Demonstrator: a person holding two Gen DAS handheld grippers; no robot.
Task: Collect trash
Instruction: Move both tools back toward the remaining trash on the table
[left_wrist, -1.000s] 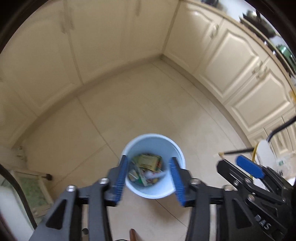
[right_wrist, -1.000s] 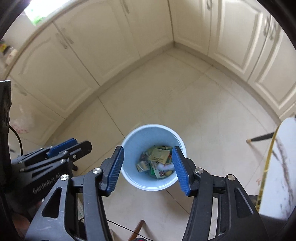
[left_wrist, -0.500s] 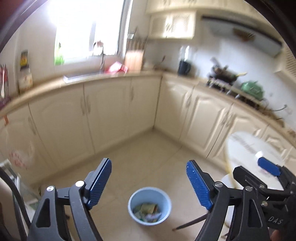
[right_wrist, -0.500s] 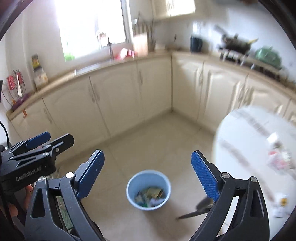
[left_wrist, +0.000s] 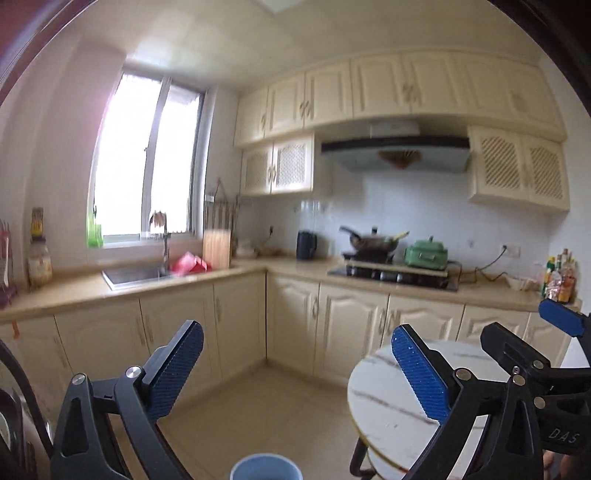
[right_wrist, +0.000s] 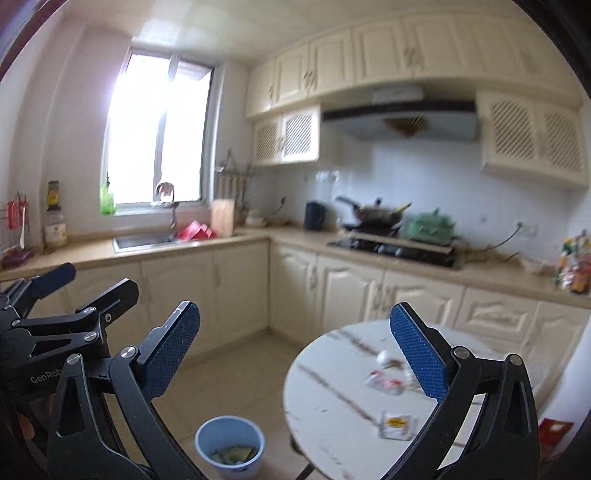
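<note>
The light-blue bin (right_wrist: 229, 451) stands upright on the floor, near left of the round table, holding crumpled wrappers. On the tabletop lie three scraps (all blurred): a white-red wrapper (right_wrist: 384, 382), a yellow-labelled packet (right_wrist: 397, 424), a white wad (right_wrist: 383, 356).

The round white tabletop (right_wrist: 332, 398) looks like polished marble with grey-brown veins and a thin gold-coloured rim. On it lie small glossy paper or foil packets (right_wrist: 397, 424), blurred. The pale blue bin (right_wrist: 229, 445) on the floor looks like smooth matt plastic. The left gripper (left_wrist: 295, 373) and right gripper (right_wrist: 295, 354) have black matt frames with bright metal rivets, and their blue pads (right_wrist: 419, 352) are finely ribbed. The cream cabinet doors (right_wrist: 236, 291) have a satin painted finish, the floor tiles (right_wrist: 240, 373) a soft sheen. Far left, the sink (right_wrist: 142, 240) is brushed steel; beside it stands a bare wooden board (right_wrist: 222, 217).
</note>
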